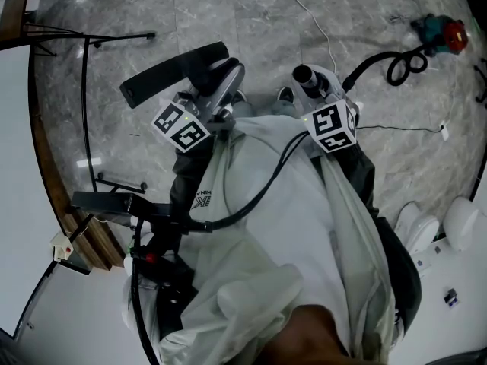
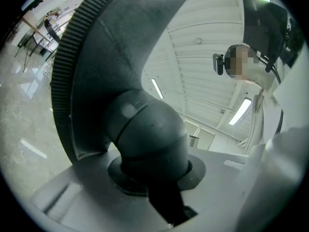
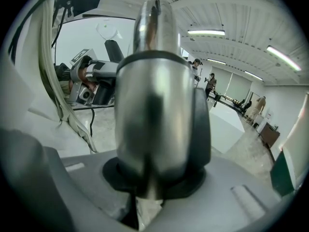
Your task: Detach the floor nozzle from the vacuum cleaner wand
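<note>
1. Head view alone: floor nozzle [image 1: 173, 73] at 10 o'clock of wand [image 1: 310, 77], their ends apart; hose [image 1: 380, 58] trails toward 2 o'clock.
2. Left gripper view alone: left tool [image 1: 219, 102] clamped on the nozzle's dark elbow neck.
3. Right gripper view alone: right tool [image 1: 320, 94] clamped on the chrome wand.
4. Pose: both tools extended toward 12 o'clock, side by side.

Grey marbled floor [image 1: 228, 21], white slatted ceiling [image 3: 241, 8] with long strip lights [image 3: 206, 32], perhaps a wood-edged white table [image 1: 14, 166] at left.
</note>
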Available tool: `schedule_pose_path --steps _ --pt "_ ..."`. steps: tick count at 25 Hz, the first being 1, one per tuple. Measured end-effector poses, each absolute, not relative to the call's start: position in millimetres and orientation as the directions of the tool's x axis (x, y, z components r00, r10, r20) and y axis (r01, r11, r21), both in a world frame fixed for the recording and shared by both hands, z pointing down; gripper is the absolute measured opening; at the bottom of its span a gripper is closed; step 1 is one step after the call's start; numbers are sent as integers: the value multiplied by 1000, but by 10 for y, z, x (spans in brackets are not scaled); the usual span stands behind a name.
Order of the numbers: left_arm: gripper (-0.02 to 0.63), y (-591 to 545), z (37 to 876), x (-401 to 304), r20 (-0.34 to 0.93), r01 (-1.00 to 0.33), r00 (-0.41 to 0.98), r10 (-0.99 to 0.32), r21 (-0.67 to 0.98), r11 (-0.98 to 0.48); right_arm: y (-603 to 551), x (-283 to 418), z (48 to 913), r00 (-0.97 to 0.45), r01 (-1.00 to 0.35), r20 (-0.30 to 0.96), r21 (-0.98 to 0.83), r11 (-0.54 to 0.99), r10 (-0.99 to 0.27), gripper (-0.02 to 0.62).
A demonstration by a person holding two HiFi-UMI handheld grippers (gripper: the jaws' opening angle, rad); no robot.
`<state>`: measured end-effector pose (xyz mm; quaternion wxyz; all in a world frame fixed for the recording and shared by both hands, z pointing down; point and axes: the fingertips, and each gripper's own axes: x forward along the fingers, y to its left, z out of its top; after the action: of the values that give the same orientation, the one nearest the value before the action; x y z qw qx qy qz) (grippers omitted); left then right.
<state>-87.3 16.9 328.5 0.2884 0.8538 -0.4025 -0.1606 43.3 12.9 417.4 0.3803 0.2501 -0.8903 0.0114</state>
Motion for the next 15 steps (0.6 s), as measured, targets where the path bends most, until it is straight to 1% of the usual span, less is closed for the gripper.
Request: schedule_pose_path --steps 11,15 --pt "80 218 3325 -910 -36 -587 620 -784 642 -493 130 416 4245 -559 -446 707 182 876 -432 100" --pt "80 253 3337 -976 -30 -593 611 -791 645 -482 176 321 4283 -575 -430 707 168 887 -412 100"
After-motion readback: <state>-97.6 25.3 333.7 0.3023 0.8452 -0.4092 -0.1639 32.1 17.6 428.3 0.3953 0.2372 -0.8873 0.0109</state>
